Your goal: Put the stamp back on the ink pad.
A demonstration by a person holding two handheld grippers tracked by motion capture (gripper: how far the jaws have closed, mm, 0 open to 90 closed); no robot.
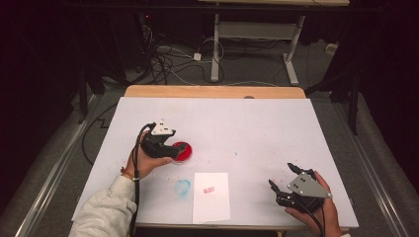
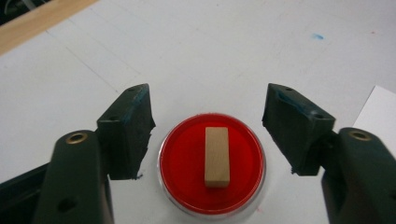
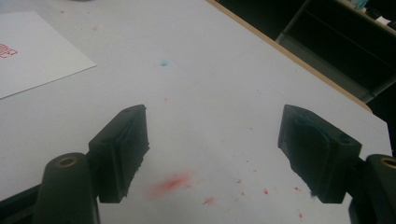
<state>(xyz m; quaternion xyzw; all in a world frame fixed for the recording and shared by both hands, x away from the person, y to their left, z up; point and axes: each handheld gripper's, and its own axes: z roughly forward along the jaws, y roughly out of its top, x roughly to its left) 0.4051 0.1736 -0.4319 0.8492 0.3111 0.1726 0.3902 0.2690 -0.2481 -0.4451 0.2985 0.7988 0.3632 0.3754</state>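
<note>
A small wooden block (image 2: 217, 157) lies in a round red dish (image 2: 187, 163), low centre in the left gripper view, left of centre on the white bench (image 1: 257, 128). The left claw (image 2: 208, 123) is spread wide around the dish without touching it. The right claw (image 3: 215, 149), lower right in the high view, is spread over bare bench.

The white paper sheet (image 1: 211, 197) bears a small red stamped mark (image 1: 209, 189), too blurred to read.

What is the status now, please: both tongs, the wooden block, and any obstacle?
Left tongs open, straddling the round red ink-pad dish. Small rectangular wooden block lying in that dish, ungripped. Right tongs open, over bare table. Nothing in the way.
</note>
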